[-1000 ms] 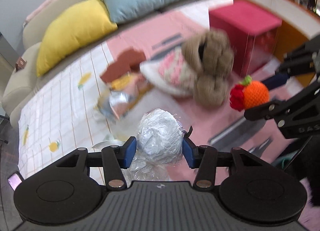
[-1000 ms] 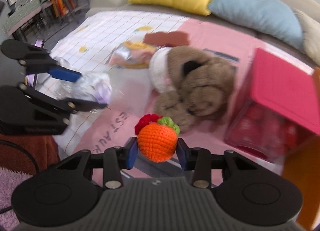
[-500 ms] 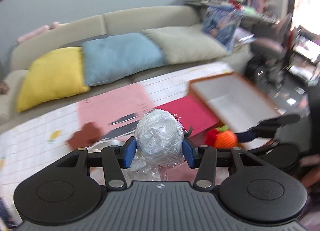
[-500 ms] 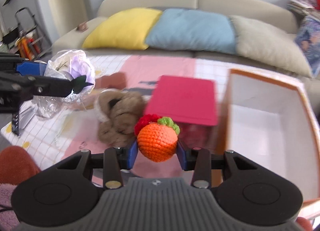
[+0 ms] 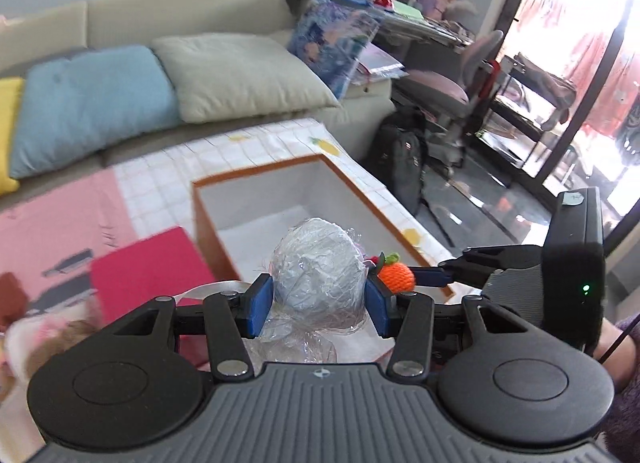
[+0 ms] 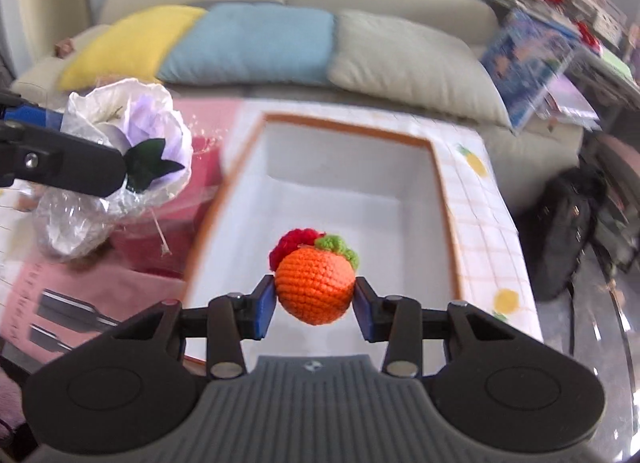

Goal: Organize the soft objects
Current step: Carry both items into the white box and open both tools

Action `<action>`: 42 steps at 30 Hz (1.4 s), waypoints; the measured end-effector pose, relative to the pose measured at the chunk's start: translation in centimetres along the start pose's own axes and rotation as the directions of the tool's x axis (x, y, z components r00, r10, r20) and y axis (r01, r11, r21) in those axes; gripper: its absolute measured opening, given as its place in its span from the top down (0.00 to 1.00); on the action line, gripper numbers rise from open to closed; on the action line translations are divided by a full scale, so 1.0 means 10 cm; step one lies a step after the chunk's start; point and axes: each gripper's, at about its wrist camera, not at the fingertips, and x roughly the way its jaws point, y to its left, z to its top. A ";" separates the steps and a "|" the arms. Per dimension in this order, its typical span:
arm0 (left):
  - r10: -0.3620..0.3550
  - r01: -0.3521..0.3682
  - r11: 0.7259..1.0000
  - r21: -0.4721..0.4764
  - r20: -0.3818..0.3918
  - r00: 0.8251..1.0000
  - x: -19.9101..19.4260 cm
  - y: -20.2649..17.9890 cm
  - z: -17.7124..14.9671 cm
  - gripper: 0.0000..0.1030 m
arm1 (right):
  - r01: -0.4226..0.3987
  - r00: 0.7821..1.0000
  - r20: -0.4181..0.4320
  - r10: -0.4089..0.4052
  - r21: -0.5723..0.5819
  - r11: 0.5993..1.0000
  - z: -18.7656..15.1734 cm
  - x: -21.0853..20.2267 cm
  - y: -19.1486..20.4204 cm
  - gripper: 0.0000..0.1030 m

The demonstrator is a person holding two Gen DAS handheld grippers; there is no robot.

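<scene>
Closest to you, your right tool [image 6: 315, 305] pinches the crocheted orange [image 6: 315, 287] between its blue pads, hanging over the near end of the open orange-rimmed box [image 6: 442, 179]; your left tool [image 5: 319, 303] is clamped on the wrapped fabric flower [image 5: 318, 267], whose loose plastic wrap trails below the pads. That wrap is your main risk: I judge the grip sits partly on slippery film, so the flower could slide out or catch the box rim as you lower it. The two tools are also just beside each other over the box, so releasing both together could knock the orange off line and send it rolling onto the worktop. Beyond, the red box lid [image 5: 148, 267] lies beside the box, then the sofa cushions [image 6: 256, 43]. Compared with half a second ago, both tools have swung further over the box opening, and the teddy bear has slipped to the edge of view.
</scene>
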 end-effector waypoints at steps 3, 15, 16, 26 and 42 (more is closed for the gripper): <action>-0.018 0.017 1.000 -0.024 -0.041 0.999 0.28 0.00 0.03 0.45 | 0.012 0.999 -0.044 -0.011 0.038 0.999 -0.05 0.11 -0.16 0.60; 0.006 0.002 0.999 0.046 -0.172 0.985 0.80 -0.15 0.09 0.45 | 0.008 0.982 -0.187 0.003 0.060 0.998 -0.17 0.53 -0.29 0.60; 0.005 0.004 0.999 0.053 -0.173 0.985 0.83 -0.17 0.10 0.45 | 0.008 0.981 -0.194 0.003 0.060 0.998 -0.17 0.55 -0.30 0.60; -0.016 0.027 0.999 0.039 -0.252 0.968 1.21 -0.23 0.07 0.48 | 0.002 0.977 -0.214 0.013 0.071 0.997 -0.18 0.62 -0.36 0.60; 0.033 -0.026 0.999 0.024 -0.369 0.929 1.50 -0.18 -0.05 0.46 | 0.001 0.966 -0.258 0.026 0.104 0.995 -0.21 0.73 -0.44 0.60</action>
